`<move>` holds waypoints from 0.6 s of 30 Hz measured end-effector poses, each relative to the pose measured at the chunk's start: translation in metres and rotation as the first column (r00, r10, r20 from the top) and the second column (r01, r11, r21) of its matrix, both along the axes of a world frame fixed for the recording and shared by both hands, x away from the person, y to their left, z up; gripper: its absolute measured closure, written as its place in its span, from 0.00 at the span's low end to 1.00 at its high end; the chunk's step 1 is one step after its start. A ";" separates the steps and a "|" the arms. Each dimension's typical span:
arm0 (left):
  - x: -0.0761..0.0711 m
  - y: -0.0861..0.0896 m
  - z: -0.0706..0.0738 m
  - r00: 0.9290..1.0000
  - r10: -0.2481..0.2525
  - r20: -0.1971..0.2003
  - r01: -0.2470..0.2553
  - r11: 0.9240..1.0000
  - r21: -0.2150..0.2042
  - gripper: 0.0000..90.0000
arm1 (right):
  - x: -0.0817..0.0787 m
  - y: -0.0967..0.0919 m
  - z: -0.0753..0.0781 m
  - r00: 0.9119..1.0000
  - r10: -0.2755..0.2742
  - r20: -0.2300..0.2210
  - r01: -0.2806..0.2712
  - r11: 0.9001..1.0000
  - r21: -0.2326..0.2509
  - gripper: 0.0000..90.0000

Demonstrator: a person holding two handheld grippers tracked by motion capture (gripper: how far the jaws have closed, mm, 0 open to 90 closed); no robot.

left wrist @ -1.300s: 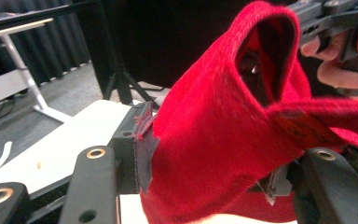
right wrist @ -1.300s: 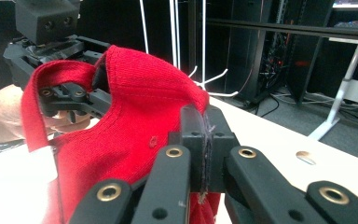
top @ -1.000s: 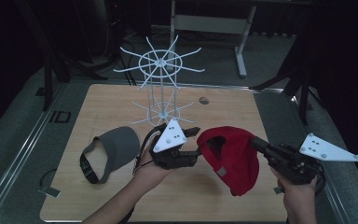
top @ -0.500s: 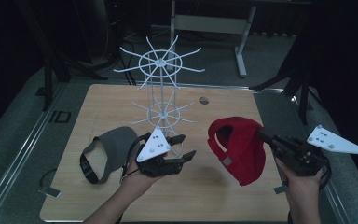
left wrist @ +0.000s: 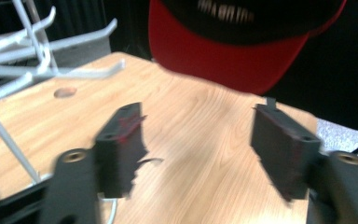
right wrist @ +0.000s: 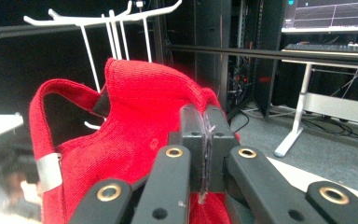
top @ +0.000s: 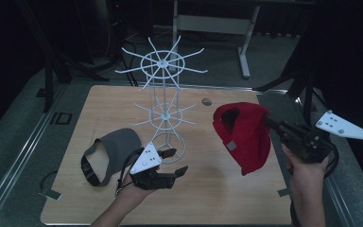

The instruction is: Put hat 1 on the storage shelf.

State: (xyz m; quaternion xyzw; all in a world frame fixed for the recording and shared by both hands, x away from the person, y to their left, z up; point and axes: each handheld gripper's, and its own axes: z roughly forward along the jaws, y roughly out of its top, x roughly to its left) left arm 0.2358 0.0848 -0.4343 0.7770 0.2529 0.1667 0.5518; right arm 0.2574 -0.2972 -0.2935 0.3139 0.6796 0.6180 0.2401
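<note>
Right gripper [top: 270,124] is clamped on the red cap [top: 242,135], its 2 jaws pressed together on a fold of the knit fabric, as the right gripper view shows close up [right wrist: 204,140]. That cap hangs in the air above the right part of the wooden table [top: 217,189], beside the white wire rack [top: 163,101], brim end pointing down. Left gripper [top: 176,161] sits low over the table near the rack's base, and its jaws have just been opening; they stand apart with nothing between them, bare wood showing in the gap [left wrist: 198,135]. Behind the left hand [top: 130,189], a grey cap [top: 111,153] lies on the table, its strap toward the near-left edge.
</note>
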 end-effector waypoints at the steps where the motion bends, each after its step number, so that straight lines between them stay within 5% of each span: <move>1: 0.000 0.001 -0.004 1.000 0.003 -0.006 -0.003 1.000 -0.002 0.27 | 0.001 0.000 0.002 1.000 -0.005 0.002 0.005 1.000 0.001 0.99; 9: -0.005 0.007 -0.031 0.999 0.045 0.000 -0.045 0.999 0.005 0.14 | 0.013 0.002 0.022 0.999 -0.027 0.022 0.026 1.000 0.017 0.99; 18: -0.004 0.017 -0.064 0.996 0.066 -0.053 -0.066 0.998 -0.001 0.11 | 0.028 0.007 0.046 0.998 -0.046 0.039 0.045 0.999 0.029 0.99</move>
